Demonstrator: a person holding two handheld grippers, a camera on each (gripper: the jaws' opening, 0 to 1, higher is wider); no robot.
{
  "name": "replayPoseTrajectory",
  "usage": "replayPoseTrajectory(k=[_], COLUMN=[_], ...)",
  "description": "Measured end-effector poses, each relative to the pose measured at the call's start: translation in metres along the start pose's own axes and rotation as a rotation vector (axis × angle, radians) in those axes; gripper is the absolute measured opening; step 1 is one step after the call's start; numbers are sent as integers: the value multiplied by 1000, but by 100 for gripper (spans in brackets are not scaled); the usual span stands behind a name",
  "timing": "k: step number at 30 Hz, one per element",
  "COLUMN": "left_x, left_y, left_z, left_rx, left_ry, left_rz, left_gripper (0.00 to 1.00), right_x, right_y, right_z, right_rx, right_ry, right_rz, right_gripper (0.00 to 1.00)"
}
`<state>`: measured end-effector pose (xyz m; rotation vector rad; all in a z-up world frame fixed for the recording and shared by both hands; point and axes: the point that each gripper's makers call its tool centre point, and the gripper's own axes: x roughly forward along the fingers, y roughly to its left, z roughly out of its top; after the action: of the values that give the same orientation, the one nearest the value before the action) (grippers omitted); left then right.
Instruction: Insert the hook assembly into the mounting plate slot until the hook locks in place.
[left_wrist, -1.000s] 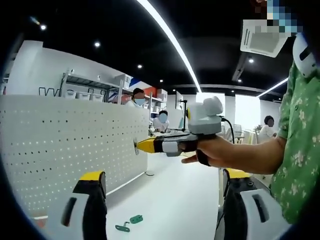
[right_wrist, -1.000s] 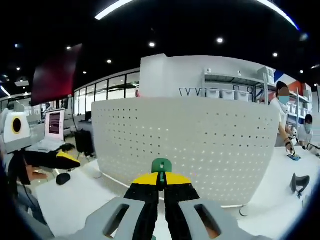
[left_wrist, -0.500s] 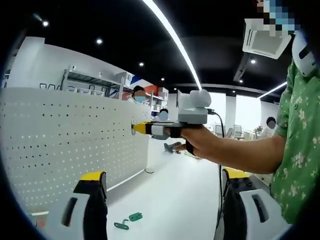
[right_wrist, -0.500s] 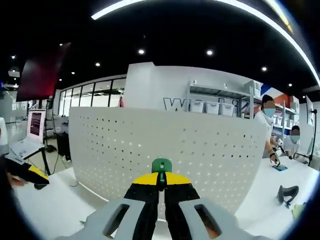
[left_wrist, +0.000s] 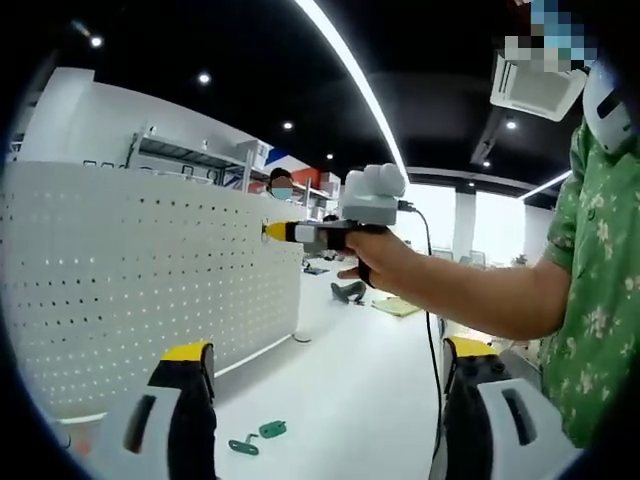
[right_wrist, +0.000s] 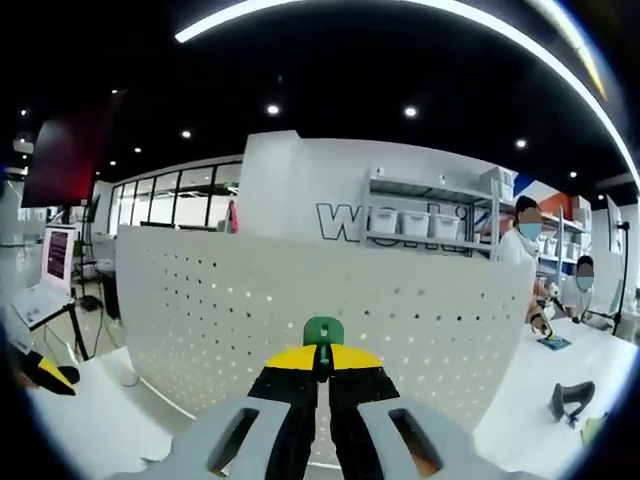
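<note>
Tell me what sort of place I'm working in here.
Probably an open-plan lab or demo workshop: a white pegboard panel stands on a white table, shelves with storage bins line the wall, and masked people work at benches behind.

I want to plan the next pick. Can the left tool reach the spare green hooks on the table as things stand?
Probably yes. The left tool is open and holds nothing, and the green hooks lie on bare white table between its jaws, with nothing over them.

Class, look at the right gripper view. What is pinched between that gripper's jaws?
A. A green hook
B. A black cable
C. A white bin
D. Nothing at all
A: the right gripper is shut on a green hook, facing the white pegboard.
</note>
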<state>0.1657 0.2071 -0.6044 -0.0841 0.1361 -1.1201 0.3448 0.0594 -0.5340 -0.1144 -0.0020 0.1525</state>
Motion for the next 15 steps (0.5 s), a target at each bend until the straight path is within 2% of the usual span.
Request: replayPoseTrajectory(k=[15], left_x=[1], left_y=[7], left_z=[-8], left_rx=[-19], left_ry=[14], left_rz=[10], left_gripper=[96], right_x=[30], right_y=[-14], right_z=[14], right_rx=[1], right_ry=[-20], right_rz=[-18], right_gripper=[1])
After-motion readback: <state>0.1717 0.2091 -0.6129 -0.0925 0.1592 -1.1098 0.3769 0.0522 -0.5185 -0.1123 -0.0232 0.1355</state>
